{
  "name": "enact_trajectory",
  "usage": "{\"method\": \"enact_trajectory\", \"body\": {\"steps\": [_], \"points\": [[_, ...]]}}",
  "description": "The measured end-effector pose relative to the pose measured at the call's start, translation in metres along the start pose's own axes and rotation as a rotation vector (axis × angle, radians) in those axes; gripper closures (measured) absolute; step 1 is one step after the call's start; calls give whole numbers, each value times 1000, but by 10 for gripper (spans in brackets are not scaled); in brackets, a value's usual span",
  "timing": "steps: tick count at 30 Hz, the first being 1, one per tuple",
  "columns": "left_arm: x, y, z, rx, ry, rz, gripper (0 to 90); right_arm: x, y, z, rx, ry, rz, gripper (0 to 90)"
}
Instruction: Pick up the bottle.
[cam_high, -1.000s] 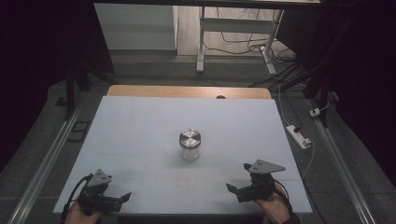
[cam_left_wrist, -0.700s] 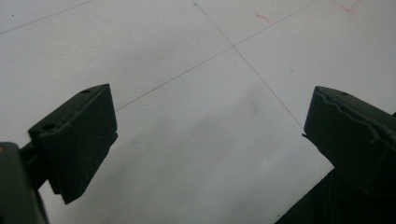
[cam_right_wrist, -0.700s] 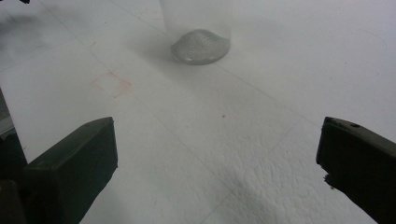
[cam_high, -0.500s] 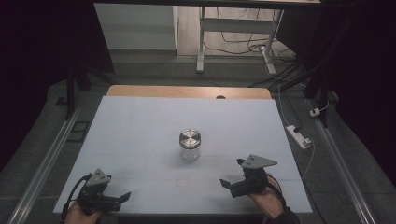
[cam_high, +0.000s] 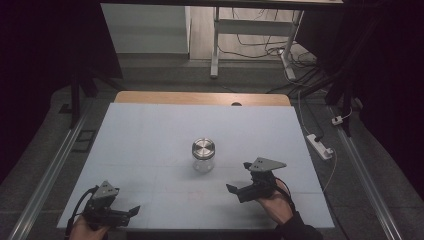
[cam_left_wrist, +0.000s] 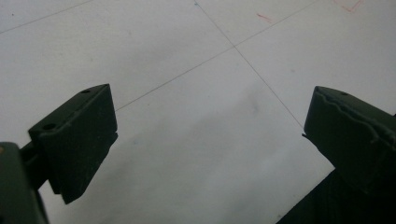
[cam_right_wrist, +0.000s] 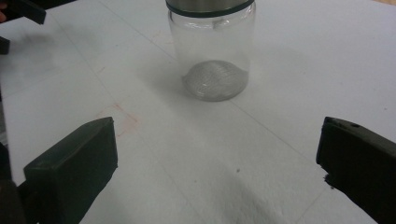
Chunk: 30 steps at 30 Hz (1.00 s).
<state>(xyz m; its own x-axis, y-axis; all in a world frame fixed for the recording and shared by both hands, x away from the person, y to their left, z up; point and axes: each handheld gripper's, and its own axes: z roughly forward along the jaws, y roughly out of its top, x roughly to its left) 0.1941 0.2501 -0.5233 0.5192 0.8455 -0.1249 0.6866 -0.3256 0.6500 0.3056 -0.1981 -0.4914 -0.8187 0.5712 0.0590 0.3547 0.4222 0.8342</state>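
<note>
Jar (cam_high: 203, 155) (clear glass, metal lid) stands upright mid-table (cam_high: 150, 135). Right gripper (cam_high: 239, 189) sits near it, jaws spread wide, empty, aimed at the jar. Left gripper (cam_high: 134, 210) rests at the near left corner, jaws wide apart, empty.
</note>
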Motion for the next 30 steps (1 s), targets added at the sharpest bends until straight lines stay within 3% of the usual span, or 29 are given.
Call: {"method": "enact_trajectory", "body": {"steps": [9, 17, 30], "points": [[0, 0, 0, 1, 2, -4, 38, 0, 10, 17, 19, 7, -29, 0], [0, 0, 1, 10, 11, -3, 44, -5, 15, 29, -12, 59, -9, 0], [-2, 1, 2, 22, 19, 4, 49, -11, 21, 42, -26, 69, 11, 0]]}}
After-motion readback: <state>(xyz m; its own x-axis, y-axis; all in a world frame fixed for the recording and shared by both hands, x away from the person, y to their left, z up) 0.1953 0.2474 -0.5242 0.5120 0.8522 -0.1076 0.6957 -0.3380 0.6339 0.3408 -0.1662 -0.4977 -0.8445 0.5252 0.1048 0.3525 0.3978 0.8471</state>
